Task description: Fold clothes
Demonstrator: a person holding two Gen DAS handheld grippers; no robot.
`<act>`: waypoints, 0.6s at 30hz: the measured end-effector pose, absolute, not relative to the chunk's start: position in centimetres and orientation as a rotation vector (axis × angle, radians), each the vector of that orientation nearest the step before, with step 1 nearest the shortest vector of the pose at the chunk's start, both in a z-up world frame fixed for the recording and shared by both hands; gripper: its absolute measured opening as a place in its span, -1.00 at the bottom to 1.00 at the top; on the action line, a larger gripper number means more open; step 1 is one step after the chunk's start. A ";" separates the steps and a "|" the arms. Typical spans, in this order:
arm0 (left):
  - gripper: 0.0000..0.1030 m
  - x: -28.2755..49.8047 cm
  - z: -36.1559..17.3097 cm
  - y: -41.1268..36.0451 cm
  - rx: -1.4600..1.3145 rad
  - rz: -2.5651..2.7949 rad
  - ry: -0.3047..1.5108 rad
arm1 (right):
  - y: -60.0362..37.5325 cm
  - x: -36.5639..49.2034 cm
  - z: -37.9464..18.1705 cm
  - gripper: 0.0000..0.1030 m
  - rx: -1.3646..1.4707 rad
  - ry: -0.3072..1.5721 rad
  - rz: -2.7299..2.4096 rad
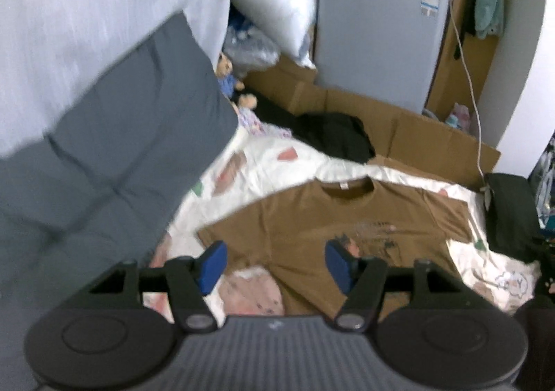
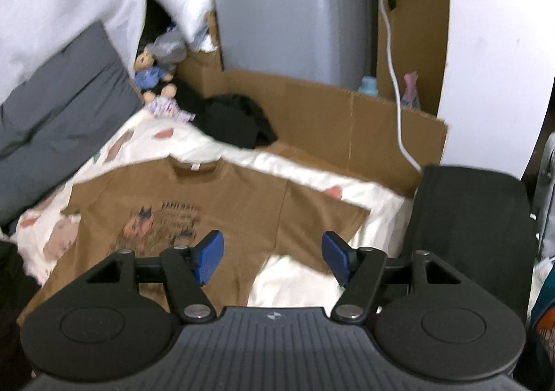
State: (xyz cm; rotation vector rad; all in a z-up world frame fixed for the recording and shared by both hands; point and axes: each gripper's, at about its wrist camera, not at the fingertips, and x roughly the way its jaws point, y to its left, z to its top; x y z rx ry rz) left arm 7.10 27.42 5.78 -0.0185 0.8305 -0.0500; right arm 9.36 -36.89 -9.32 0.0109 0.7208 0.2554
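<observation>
A brown T-shirt with a dark print lies spread flat, front up, on a cream patterned blanket, collar toward the far side. My left gripper hovers above the shirt's left side, blue pads apart, nothing between them. In the right wrist view the same brown T-shirt lies below and ahead, and my right gripper hangs open above its right sleeve and side, clear of the cloth. A crumpled black garment sits at the blanket's far edge.
A grey cushion rises on the left. A flattened cardboard sheet and a grey appliance stand behind. A folded black item lies on the right. Two small dolls sit by the cushion. A white cable hangs down.
</observation>
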 end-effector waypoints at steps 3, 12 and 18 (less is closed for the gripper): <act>0.27 6.2 1.5 27.2 -0.063 -0.041 0.853 | -36.7 7.6 -11.1 0.31 0.015 0.759 0.256; 0.27 3.8 -6.7 25.9 -0.100 -0.035 0.917 | -35.8 4.0 -15.9 0.31 0.029 0.854 0.242; 0.27 2.6 -10.9 25.9 -0.144 -0.036 0.962 | -34.2 3.4 -17.6 0.31 0.008 0.900 0.262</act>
